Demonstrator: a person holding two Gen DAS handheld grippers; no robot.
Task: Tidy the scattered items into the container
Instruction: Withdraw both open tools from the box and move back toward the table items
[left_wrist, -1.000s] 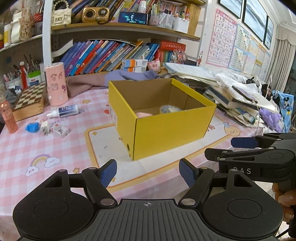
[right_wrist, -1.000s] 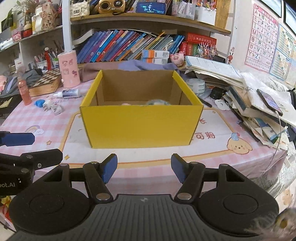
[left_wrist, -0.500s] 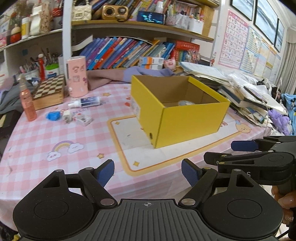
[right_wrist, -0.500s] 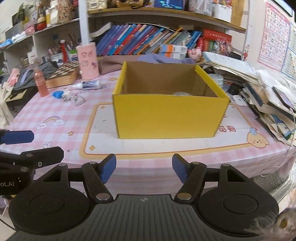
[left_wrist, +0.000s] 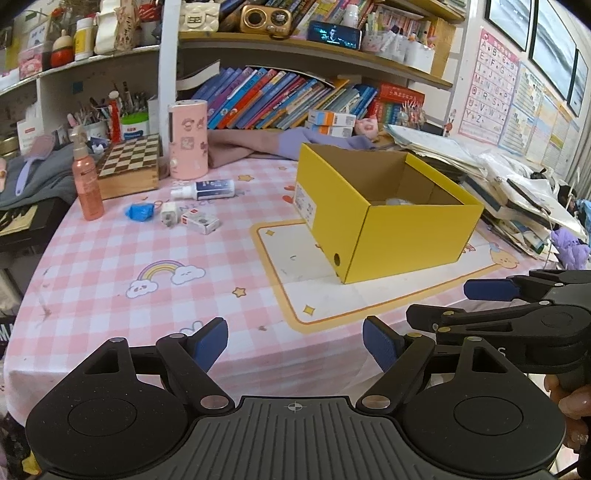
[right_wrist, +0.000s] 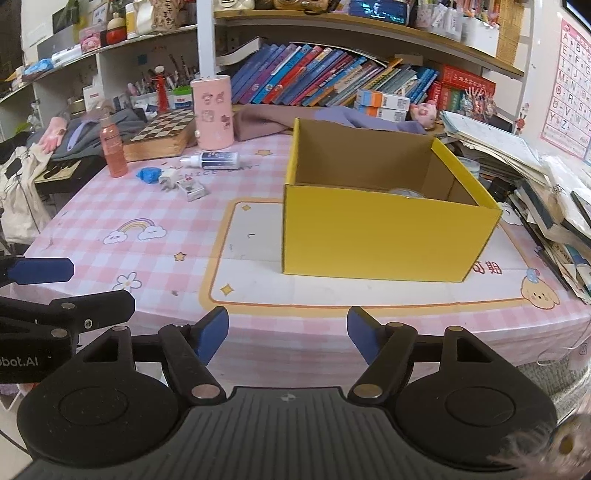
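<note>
Both tools are held at the near edge of the counter (left_wrist: 92, 266), which is covered by a pink checked cloth. The left tool (left_wrist: 295, 341) is seen with its blue-padded fingers spread wide and nothing between them; the right tool (right_wrist: 288, 334) is likewise released and empty. In the left wrist view the right tool is also visible at the right, side-on, just beside the left one.

A yellow cardboard box (left_wrist: 417, 236) is placed on a cream mat (left_wrist: 291, 258) toward the right of the counter, with its top open. Something pale is partly seen inside it near the far wall, too hidden to be named.

The scattered items are gathered well apart from the box, on the far left of the counter: a white bottle (left_wrist: 207, 189) lying on its side, a blue crumpled object (left_wrist: 139, 212), a white plug adapter (left_wrist: 170, 215) just beside it, and a small white carton (left_wrist: 199, 221) touching or nearly touching the adapter. Behind them a pink spray bottle (left_wrist: 86, 184), a chessboard box (left_wrist: 129, 168) and a pink cylinder (left_wrist: 187, 140) are stood upright or flat near the bookshelf.
</note>
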